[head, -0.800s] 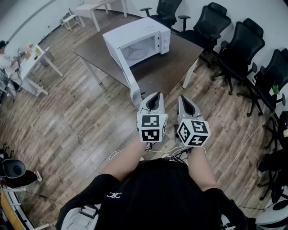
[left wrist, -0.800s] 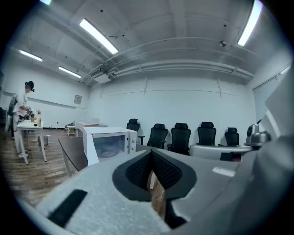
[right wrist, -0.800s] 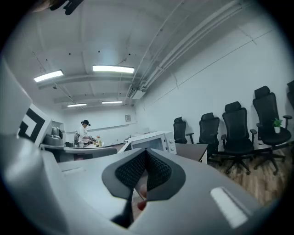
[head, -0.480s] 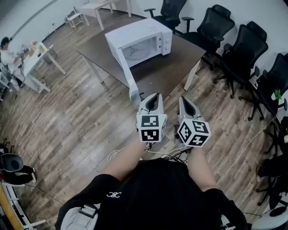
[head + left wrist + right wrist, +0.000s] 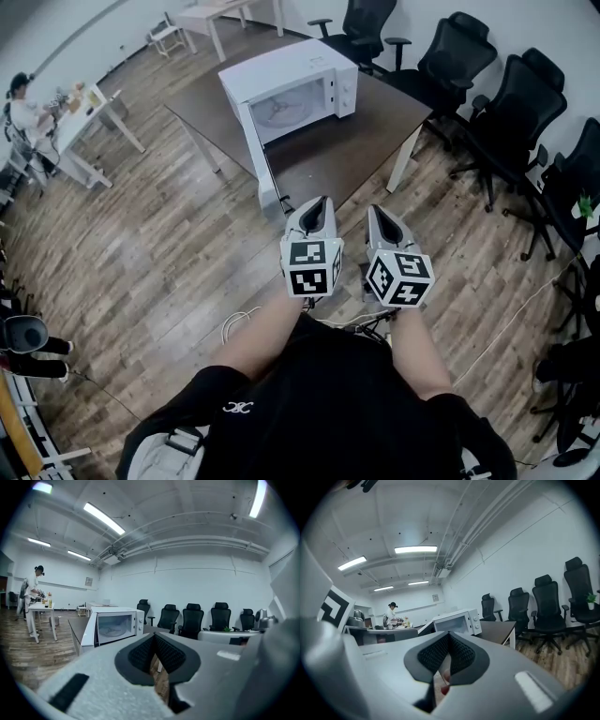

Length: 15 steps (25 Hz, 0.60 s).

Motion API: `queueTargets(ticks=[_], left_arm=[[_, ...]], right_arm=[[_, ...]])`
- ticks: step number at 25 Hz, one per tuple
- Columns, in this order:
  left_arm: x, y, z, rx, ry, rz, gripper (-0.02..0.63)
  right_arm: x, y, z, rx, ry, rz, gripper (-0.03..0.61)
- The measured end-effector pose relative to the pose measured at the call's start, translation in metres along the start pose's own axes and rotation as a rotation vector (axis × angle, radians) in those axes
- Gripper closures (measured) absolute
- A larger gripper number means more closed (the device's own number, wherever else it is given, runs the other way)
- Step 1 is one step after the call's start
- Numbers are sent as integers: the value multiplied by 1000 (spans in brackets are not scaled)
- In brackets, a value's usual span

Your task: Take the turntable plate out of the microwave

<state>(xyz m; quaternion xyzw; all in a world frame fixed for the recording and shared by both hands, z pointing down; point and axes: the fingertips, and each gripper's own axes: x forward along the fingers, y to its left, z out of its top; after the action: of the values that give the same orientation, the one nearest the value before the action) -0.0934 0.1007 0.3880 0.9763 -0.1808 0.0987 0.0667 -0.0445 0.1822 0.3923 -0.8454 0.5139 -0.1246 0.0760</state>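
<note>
The white microwave (image 5: 292, 86) stands on a brown table (image 5: 361, 127) ahead of me, its door (image 5: 259, 155) swung open toward me. The glass turntable plate (image 5: 281, 111) lies inside the cavity. The left gripper view shows the microwave (image 5: 115, 623) with the plate (image 5: 111, 631) dimly visible inside. The microwave (image 5: 457, 622) shows smaller in the right gripper view. My left gripper (image 5: 321, 204) and right gripper (image 5: 377, 213) are held side by side above the wood floor, well short of the table. Both are shut with nothing between the pads (image 5: 161, 654) (image 5: 457, 654).
Several black office chairs (image 5: 464, 66) stand beyond and to the right of the table. A person (image 5: 23, 108) works at a white desk (image 5: 89, 117) far left. Cables (image 5: 239, 323) lie on the floor near my feet. A small white table (image 5: 220, 17) stands at the back.
The table and microwave have shifted a little in the head view as I come nearer. Both grippers keep their side-by-side pose and stay shut.
</note>
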Motion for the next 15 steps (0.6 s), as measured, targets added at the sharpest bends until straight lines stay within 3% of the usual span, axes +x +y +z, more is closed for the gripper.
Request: queueTargets(ticks=[15], left_arm=[[50,-15,-16,-34,35,20,604]], right_arm=[[20,-42,-6,-1,38,23,570]])
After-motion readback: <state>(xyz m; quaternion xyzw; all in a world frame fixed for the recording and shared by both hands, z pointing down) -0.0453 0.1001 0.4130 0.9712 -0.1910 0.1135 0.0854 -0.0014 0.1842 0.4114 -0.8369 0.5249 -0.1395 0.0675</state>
